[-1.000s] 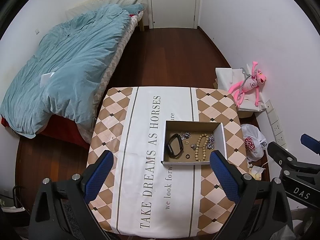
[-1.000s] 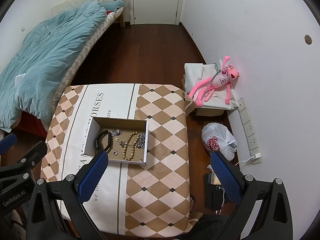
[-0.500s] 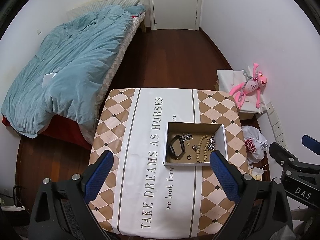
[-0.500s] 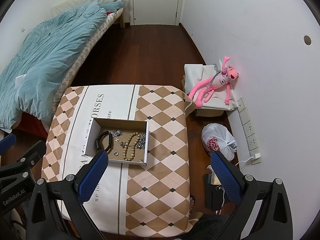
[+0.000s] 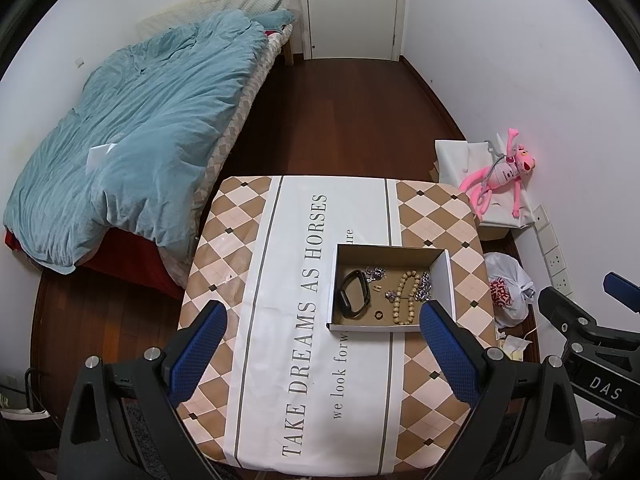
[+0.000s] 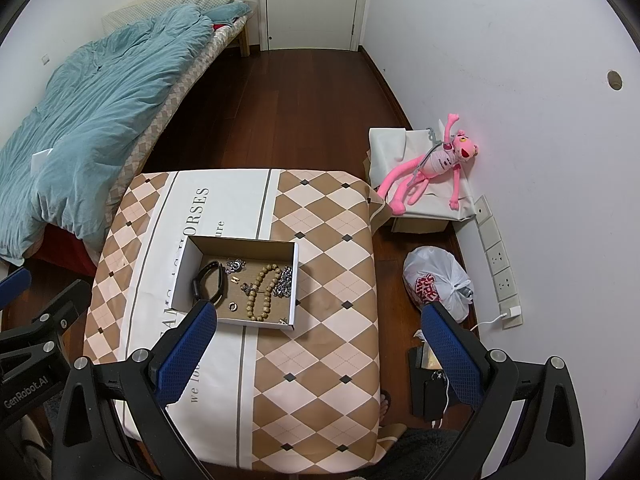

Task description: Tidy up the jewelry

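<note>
An open cardboard box point(image 5: 444, 276) point(image 6: 188, 264) sits on the table's right half. Inside lie a black wristband point(image 5: 354, 294) point(image 6: 210, 284), a wooden bead bracelet point(image 5: 406, 298) point(image 6: 262, 292), silver chains point(image 5: 424, 286) point(image 6: 285, 280), a small ring point(image 5: 378, 315) point(image 6: 232, 306) and other small pieces. My left gripper point(image 5: 320, 354) is open and empty, held high above the table's near side. My right gripper point(image 6: 316, 354) is open and empty, high above the table's near right part. Each gripper shows at the edge of the other's view.
The table point(image 5: 248, 240) point(image 6: 332, 240) carries a checkered cloth with printed words. A bed with a teal duvet point(image 5: 132, 132) is at the left. A pink plush toy point(image 6: 432, 168) lies on a white box at the right wall, a white plastic bag point(image 6: 436, 284) on the floor.
Both grippers have risen and pulled back a little; the table and box look slightly smaller and lower in the views. Both stay open. The jewelry has not moved.
</note>
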{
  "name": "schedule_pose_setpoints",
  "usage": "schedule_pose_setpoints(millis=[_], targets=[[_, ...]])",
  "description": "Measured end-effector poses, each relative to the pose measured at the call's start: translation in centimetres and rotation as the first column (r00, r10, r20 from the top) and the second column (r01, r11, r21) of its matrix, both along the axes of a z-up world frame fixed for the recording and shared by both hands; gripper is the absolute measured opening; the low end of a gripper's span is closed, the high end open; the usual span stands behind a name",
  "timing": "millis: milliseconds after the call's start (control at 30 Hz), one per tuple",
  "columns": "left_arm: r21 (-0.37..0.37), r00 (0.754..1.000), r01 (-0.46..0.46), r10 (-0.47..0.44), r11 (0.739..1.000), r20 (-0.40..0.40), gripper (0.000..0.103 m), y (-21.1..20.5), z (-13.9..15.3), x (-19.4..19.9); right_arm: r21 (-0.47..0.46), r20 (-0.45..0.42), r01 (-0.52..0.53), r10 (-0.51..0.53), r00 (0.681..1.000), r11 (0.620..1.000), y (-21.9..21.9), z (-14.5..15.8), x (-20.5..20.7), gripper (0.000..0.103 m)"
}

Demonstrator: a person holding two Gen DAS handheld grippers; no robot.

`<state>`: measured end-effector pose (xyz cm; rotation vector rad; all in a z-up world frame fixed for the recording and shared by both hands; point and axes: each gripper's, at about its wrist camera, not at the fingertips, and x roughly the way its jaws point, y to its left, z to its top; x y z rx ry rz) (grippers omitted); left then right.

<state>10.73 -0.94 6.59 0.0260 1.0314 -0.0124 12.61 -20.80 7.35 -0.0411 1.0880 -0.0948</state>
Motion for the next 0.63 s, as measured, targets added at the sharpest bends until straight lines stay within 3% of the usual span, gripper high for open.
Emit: schedule_pose_setpoints(millis=[633], targets=[[0.003,1.0,0.0,-0.001,1.0,0.017,0.098,-0.69,0.53,-0.13,-0.003,0.0,0.002,-0.002,1.0,1.0,-0.02,0.04,-0.06,0.103]])
